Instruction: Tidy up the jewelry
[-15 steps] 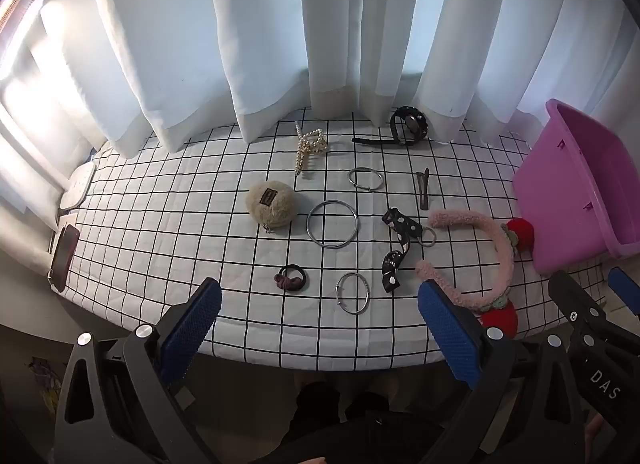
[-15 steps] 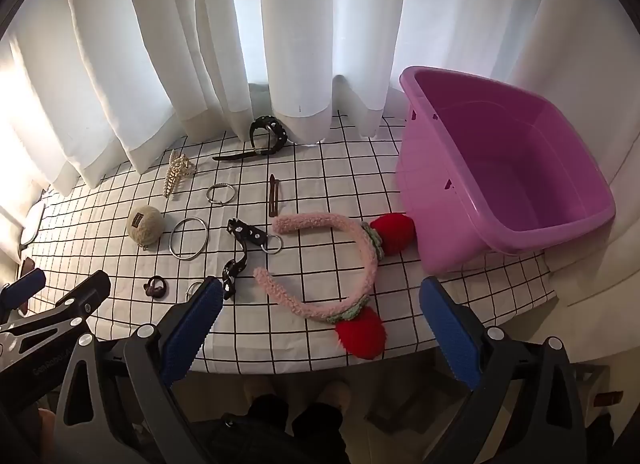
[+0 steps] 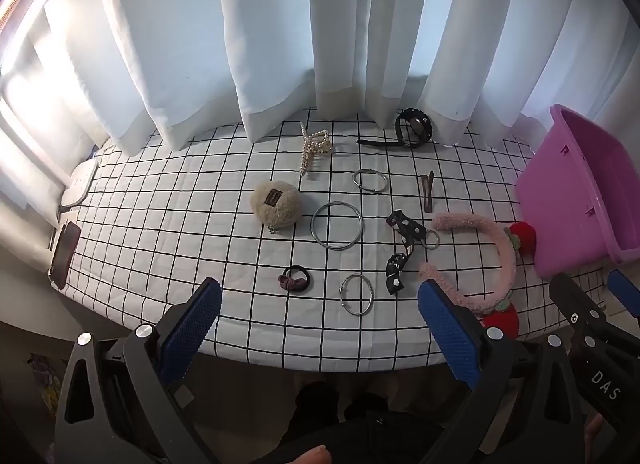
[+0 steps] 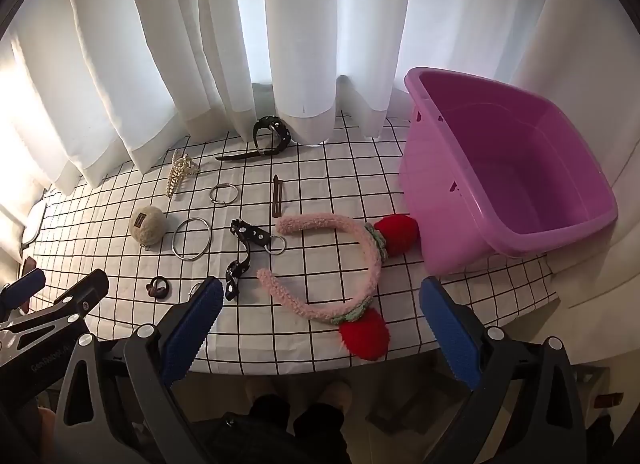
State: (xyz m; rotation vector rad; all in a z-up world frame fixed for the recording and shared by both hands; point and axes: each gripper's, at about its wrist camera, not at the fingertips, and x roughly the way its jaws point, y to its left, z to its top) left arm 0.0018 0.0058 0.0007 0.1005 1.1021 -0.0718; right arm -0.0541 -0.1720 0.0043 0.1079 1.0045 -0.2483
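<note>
Jewelry lies spread on a checked tablecloth [image 3: 168, 223]. A pink fuzzy headband [image 4: 360, 260] with red strawberries lies in front of the empty purple tub [image 4: 516, 183]. There are also a large metal ring [image 3: 337, 225], two smaller rings [image 3: 369, 180] [image 3: 357, 294], a beige fluffy pouch [image 3: 276, 203], a pearl claw clip [image 3: 314, 147], a brown hair tie [image 3: 295, 278], a black dotted bow [image 3: 402, 248], a brown hair clip [image 3: 427, 191] and a black studded band [image 3: 412, 127]. My left gripper [image 3: 320, 324] and right gripper [image 4: 320, 320] are both open and empty, held above the table's near edge.
White curtains [image 3: 340, 43] hang along the table's far edge. A phone [image 3: 64, 254] and a white flat object [image 3: 82, 181] lie at the table's left end. The tub also shows at the right of the left wrist view [image 3: 576, 191].
</note>
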